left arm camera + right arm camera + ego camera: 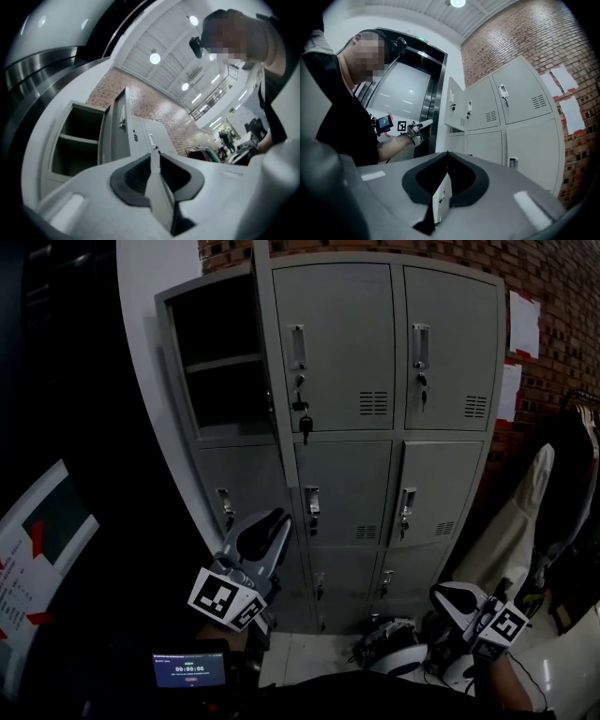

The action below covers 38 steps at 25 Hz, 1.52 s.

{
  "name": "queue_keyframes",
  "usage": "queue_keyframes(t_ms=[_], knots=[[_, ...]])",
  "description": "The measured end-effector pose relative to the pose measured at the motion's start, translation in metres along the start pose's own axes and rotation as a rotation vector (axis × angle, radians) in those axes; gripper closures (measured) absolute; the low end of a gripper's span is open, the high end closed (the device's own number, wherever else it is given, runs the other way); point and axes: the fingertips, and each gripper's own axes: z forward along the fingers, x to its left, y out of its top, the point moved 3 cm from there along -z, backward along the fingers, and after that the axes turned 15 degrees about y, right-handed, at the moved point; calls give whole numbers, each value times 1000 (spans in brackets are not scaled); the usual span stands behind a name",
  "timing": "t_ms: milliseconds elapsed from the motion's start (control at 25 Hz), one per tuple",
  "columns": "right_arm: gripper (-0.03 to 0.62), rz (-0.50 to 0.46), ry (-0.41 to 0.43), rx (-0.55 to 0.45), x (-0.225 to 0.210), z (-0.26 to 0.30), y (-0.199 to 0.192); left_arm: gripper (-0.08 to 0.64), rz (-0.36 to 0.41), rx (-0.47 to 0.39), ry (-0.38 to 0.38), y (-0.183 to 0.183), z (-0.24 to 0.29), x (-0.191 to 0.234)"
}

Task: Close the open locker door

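Locker door (262,343) stood open up high, your left gripper (279,521) below it, jaws a little apart, empty, your right gripper (442,594) low down, jaws pressed together.

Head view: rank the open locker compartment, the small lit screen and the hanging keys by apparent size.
1. open locker compartment
2. small lit screen, though it is nearer the camera
3. hanging keys

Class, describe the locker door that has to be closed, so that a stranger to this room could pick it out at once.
Against the red brick wall stands a bank of grey metal lockers. At its top-left corner, the grey metal locker door is the only one swung outward, baring a dark shelved compartment.
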Motion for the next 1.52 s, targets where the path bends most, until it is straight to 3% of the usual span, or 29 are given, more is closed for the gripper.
queue_keyframes(t_ms=[160,320,520,640,760,1000,1520], knots=[[588,-25,22,7,-19,-24,6,450,149,-50,149,24,30,-6],[588,-15,50,-11,-29,-37,10,390,401,2,247,13,58,-9],[588,-13,60,-15,-37,-41,8,402,732,29,267,-11,85,-11],[588,-13,54,-15,-40,-38,7,471,820,14,273,-17,84,0],[588,-18,47,-9,-39,-29,7,525,811,-9,294,-6,71,20],[588,-42,42,4,-35,0,10,532,787,-27,352,6,41,74],[588,-39,-16,22,-29,59,5,537,705,71,446,-19,30,219]])
